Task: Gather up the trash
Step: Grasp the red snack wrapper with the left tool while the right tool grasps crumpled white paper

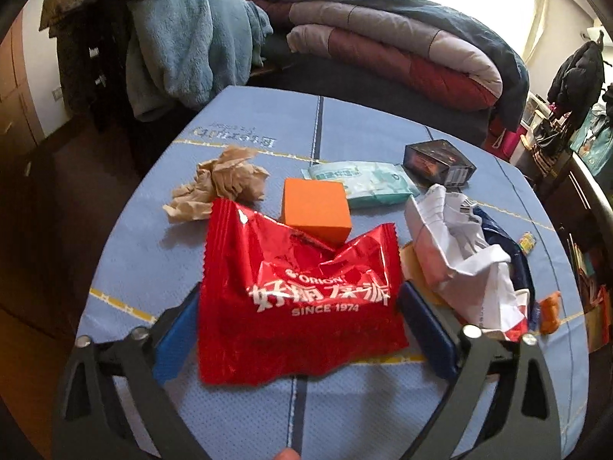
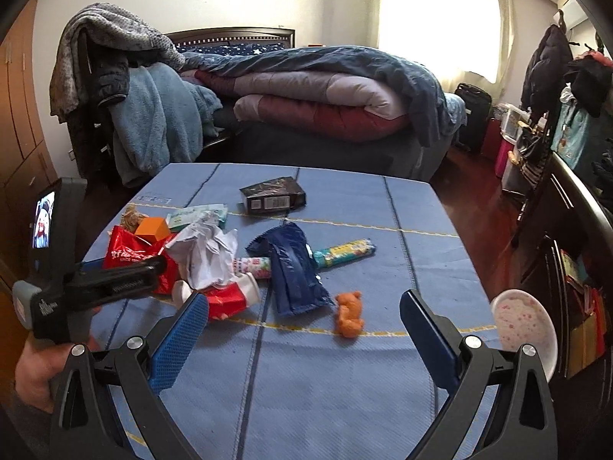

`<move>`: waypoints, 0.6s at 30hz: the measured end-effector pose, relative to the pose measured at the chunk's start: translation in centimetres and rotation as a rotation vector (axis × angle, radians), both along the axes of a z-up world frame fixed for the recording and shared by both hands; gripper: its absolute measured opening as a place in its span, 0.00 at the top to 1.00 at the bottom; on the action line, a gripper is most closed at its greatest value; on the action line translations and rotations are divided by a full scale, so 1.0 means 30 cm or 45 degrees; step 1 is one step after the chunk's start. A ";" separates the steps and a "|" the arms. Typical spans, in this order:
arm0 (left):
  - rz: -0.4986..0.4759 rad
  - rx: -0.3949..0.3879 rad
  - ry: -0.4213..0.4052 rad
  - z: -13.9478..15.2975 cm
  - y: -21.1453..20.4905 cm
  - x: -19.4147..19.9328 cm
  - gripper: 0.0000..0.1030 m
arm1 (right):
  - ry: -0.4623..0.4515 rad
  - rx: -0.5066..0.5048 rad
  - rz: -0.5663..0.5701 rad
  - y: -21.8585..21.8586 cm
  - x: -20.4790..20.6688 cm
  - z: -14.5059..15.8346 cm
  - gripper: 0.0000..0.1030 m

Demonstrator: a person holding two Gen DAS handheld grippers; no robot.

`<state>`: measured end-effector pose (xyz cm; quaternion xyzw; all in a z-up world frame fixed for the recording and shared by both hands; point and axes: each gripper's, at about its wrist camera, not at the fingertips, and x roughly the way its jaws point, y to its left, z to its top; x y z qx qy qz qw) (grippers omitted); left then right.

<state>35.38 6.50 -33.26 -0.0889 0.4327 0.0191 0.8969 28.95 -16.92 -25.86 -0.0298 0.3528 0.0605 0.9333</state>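
My left hand-held gripper has its fingers spread on either side of the red wrapper, which lies near the bench's left edge; I can't quite tell whether the pads touch it. Behind it sit an orange box and crumpled brown paper, with crumpled white paper just to its right. My right hand-held gripper hangs open above bare cloth, near a blue wrapper and an orange toy.

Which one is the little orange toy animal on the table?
Look at the blue table mat. Nearest its front edge, right of the dark blue wrapper, lies the orange toy animal. Unlike the orange box, it is lumpy and lies alone.
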 end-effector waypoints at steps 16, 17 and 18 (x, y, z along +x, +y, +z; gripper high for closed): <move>0.045 -0.168 -0.203 0.100 0.121 -0.113 0.91 | 0.152 0.091 0.267 0.256 0.218 -0.076 0.18; 0.049 -0.177 -0.210 0.106 0.131 -0.125 0.91 | 0.186 0.100 0.286 0.279 0.243 -0.093 0.21; 0.053 -0.183 -0.216 0.111 0.141 -0.135 0.91 | 0.210 0.109 0.299 0.293 0.260 -0.105 0.26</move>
